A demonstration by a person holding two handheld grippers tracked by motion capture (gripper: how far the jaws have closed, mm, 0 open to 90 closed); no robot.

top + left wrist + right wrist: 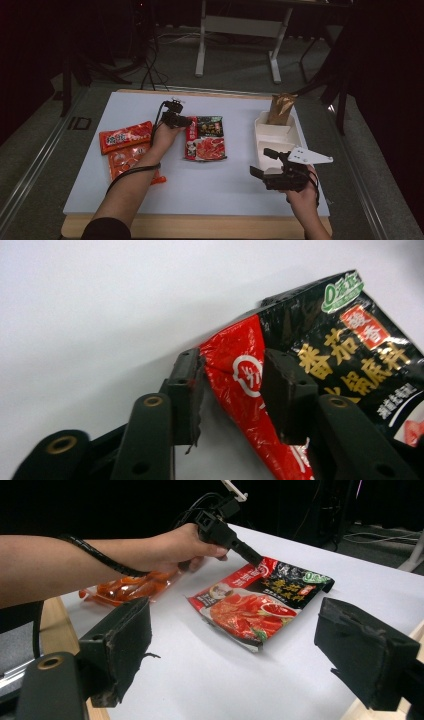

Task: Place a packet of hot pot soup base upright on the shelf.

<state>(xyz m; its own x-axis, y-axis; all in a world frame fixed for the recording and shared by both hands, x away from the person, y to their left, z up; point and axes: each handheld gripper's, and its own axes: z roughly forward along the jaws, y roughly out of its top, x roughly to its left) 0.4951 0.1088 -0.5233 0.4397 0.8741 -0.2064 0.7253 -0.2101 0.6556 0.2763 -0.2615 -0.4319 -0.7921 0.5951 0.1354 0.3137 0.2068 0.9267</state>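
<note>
Red-and-black glossy plastic sauce packet (204, 138) lies flat mid-table on the white board (200, 185), its upper left corner between the parted jaws of the left gripper (231, 390), which sits at the packet's ten o'clock. The right gripper (264, 164), jaws wide apart, hovers at four o'clock.

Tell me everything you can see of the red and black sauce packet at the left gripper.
The red and black sauce packet is a flat, glossy plastic pouch printed with a food picture and gold lettering. It lies mid-table on the white board. Its upper left corner sits between the open jaws of the left gripper, slightly lifted and creased.
</note>
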